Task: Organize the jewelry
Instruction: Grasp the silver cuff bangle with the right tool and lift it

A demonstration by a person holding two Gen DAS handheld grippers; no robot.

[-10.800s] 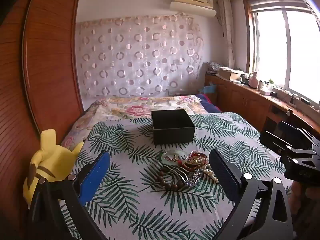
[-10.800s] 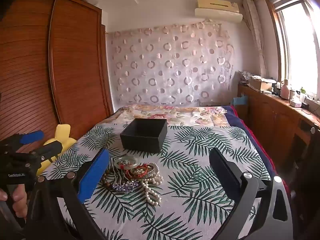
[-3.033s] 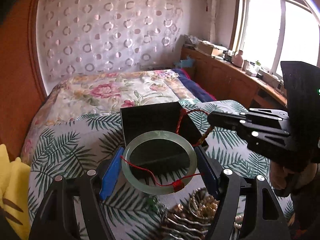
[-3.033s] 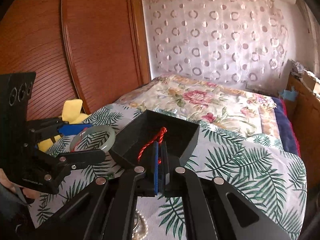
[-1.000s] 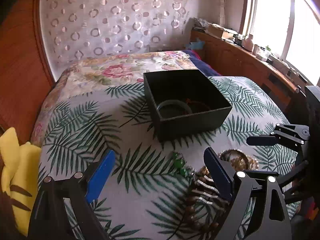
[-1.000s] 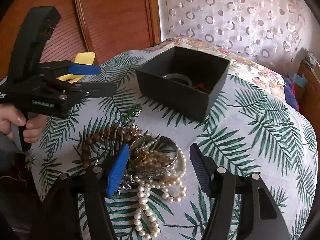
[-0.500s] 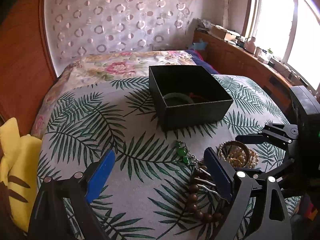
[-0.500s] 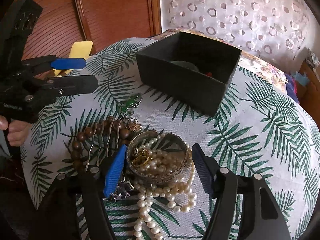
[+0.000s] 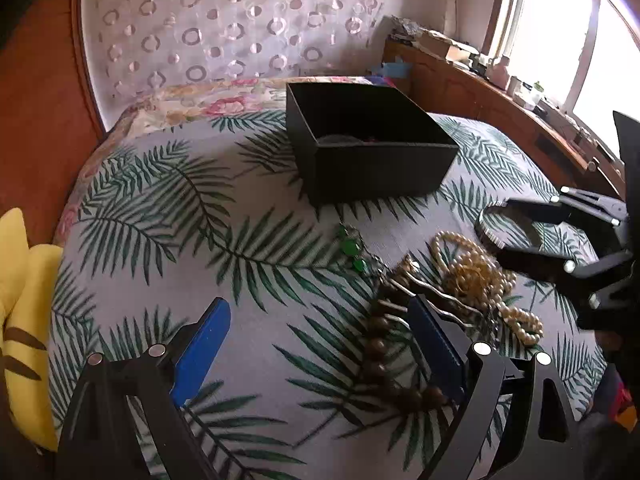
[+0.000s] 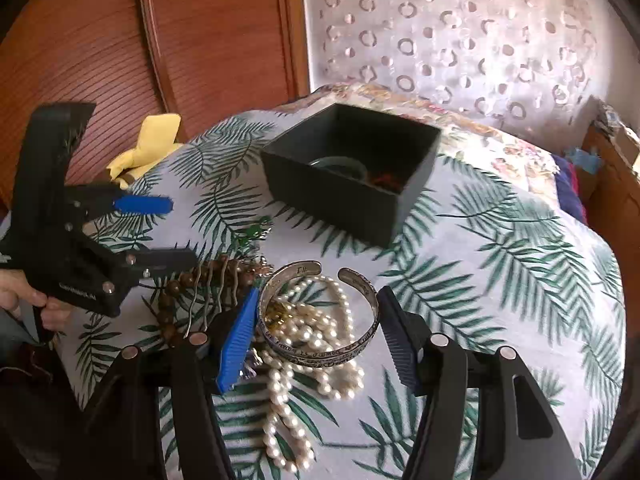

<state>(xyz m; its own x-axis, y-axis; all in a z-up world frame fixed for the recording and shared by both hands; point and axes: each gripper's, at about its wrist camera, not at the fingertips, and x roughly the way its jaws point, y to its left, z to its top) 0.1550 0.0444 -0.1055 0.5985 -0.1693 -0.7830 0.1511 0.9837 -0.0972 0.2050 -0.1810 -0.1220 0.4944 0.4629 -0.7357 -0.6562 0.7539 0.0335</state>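
Your right claw [image 10: 316,332] straddles the silver cuff bracelet [image 10: 320,344] on the bed's leaf-print cover; its jaws have just been narrowing, not yet pinching. Close, lift, carry it to the black box [image 10: 352,176]. Your left claw [image 9: 320,344] hangs apart, empty.

From my right claw [image 10: 316,336], the cuff [image 10: 320,344] lies on the pearls [image 10: 308,380] dead ahead between my fingers, beads [image 10: 176,292] at ten o'clock, box [image 10: 352,184] behind at twelve, holding a bangle [image 10: 340,168].
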